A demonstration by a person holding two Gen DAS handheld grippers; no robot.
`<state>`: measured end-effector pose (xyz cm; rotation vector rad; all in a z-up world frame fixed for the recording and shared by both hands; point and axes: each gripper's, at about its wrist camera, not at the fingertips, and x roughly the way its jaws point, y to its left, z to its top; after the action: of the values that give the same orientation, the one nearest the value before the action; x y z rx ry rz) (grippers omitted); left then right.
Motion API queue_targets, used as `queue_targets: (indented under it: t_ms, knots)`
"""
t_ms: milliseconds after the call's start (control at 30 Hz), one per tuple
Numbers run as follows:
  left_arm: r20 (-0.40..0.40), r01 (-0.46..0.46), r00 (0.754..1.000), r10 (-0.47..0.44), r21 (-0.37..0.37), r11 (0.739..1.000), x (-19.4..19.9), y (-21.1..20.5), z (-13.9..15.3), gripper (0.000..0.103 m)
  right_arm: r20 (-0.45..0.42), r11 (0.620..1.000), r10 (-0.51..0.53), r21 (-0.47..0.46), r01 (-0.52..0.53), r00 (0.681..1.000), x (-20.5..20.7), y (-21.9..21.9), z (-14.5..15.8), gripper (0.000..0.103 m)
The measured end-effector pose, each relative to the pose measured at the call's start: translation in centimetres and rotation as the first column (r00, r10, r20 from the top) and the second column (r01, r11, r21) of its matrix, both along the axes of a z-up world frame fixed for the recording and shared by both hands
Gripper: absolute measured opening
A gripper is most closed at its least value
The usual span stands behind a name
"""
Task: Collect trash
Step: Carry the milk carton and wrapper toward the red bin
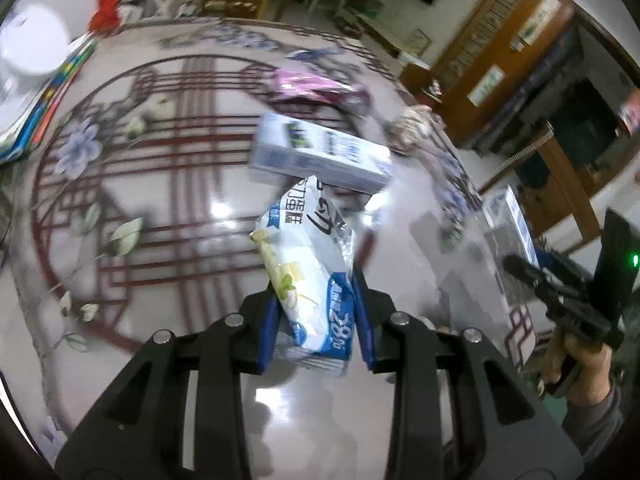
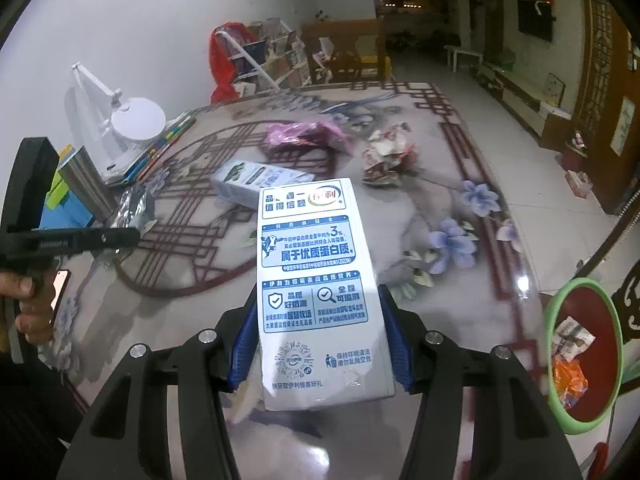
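My left gripper (image 1: pixel 316 320) is clamped on a white and blue snack wrapper (image 1: pixel 308 276), held above the patterned table (image 1: pixel 168 184); its long axis runs straight out from the fingers, away from me. My right gripper (image 2: pixel 320 344) grips a white milk carton (image 2: pixel 320 280) by its long sides, lengthwise along the fingers, top end pointing away. Another carton (image 2: pixel 256 182) lies flat on the table beyond. A green-rimmed red bin (image 2: pixel 580 360) sits at lower right, beside the table.

Both grippers (image 1: pixel 316 320) (image 2: pixel 320 344) clamped, angled downward
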<state>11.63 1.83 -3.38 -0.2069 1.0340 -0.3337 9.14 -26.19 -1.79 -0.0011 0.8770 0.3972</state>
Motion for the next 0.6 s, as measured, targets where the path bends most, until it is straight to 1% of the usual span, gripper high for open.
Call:
queue_targets:
  t_ms: [167, 300, 467, 600]
  knots:
    - [0.048, 0.095, 0.994, -0.097, 0.032, 0.995, -1.1, -4.2, 0.7, 0.032, 0.012, 0.999, -0.037, 0.009, 0.037, 0.999, -0.9, -2.6, 0.5, 0.053]
    - [0.052, 0.16, 0.985, -0.162, 0.047, 0.986, -2.5, -7.7, 0.3, 0.032, 0.019, 0.997, -0.071, 0.02, 0.071, 0.997, -1.7, -4.9, 0.8, 0.053]
    - [0.031, 0.196, 0.98, -0.197, 0.031, 0.98, -3.7, -10.9, -1.2, 0.032, 0.018, 0.994, -0.105, 0.026, 0.105, 0.994, -2.1, -7.2, 0.8, 0.053]
    - [0.029, 0.187, 0.982, -0.188, 0.052, 0.981, -3.7, -12.1, -1.4, 0.032, 0.013, 0.993, -0.115, 0.02, 0.115, 0.993, -2.4, -8.3, 0.6, 0.053]
